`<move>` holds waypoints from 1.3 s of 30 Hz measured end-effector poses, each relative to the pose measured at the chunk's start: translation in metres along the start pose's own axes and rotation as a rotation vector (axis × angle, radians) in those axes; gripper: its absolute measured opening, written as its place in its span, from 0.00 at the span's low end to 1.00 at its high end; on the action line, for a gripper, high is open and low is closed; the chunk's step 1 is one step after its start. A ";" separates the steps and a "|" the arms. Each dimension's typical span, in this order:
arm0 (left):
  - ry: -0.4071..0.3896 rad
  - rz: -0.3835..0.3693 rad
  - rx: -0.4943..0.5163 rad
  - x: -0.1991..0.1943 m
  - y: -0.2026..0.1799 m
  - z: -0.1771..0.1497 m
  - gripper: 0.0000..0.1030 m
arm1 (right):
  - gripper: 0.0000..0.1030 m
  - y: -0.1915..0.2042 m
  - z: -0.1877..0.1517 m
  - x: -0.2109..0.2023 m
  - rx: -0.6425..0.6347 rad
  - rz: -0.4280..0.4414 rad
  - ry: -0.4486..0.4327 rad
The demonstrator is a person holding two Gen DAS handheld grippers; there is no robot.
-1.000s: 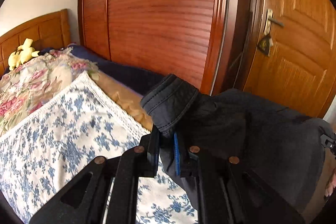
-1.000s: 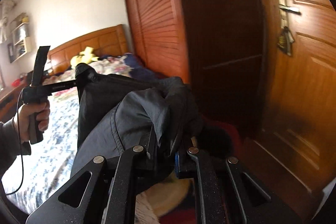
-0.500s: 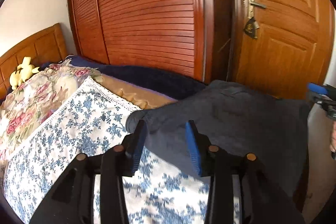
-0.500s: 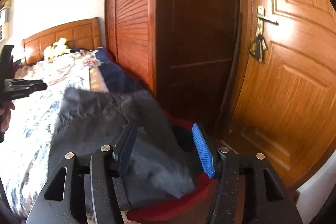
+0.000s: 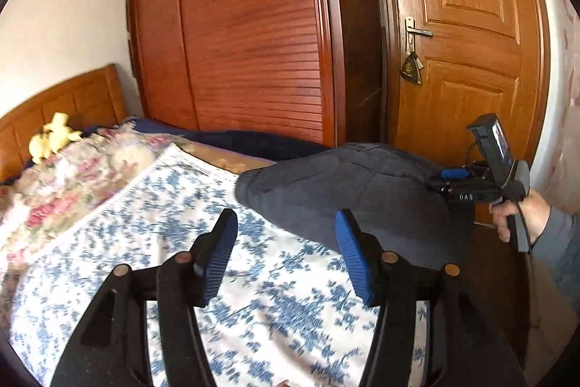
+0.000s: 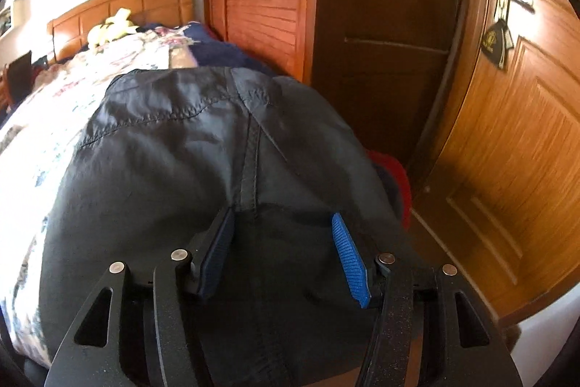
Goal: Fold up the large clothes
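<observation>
We see the dark grey garment [image 6: 188,169] lying spread on the bed near its foot end, on top of the blue-and-white floral bedspread [image 5: 152,242]; stitched seams and a centre seam show on its upper face in the right wrist view, and its far edge hangs toward the wardrobe side. In the left wrist view the garment [image 5: 344,191] sits at the right part of the bed, touching the bedspread. Our right hand-held gripper [image 6: 282,252] hovers just over the garment with its blue pads apart, nothing pinched between them, fabric only underneath. Our left hand-held gripper [image 5: 286,256] is over the bedspread, beside the garment's near edge; its jaws are opening and nothing is between them. In the left wrist view we also see the right hand-held gripper [image 5: 453,175] from the side at the garment's right edge, held by the person's hand [image 5: 518,216] in a grey sleeve. Further out: a pink floral quilt [image 5: 61,191] toward the head of the bed, a yellow plush toy [image 5: 54,140] against the wooden headboard [image 5: 65,104], a dark blue blanket [image 5: 232,140] along the far side, something red [image 6: 395,176] at the bed's corner, a slatted wooden wardrobe [image 5: 246,35] and a wooden door [image 5: 467,42] with a tag hanging from its handle [image 5: 411,69].
</observation>
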State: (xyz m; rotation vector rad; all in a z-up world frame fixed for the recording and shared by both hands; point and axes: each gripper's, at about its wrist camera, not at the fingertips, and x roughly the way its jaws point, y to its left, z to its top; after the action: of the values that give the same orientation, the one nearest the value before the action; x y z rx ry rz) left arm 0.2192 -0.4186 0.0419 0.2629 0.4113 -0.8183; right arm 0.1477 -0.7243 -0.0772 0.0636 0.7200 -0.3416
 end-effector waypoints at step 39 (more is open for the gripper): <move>0.054 0.395 -0.311 -0.230 0.111 -0.168 0.54 | 0.82 0.348 -0.030 -0.140 -0.188 0.448 -0.134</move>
State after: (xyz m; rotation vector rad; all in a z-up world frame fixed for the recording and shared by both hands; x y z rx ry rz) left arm 0.1193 -0.1325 0.0037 0.0713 0.5113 -0.3533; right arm 0.1447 -0.3515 -0.0288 0.0222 0.5827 0.1492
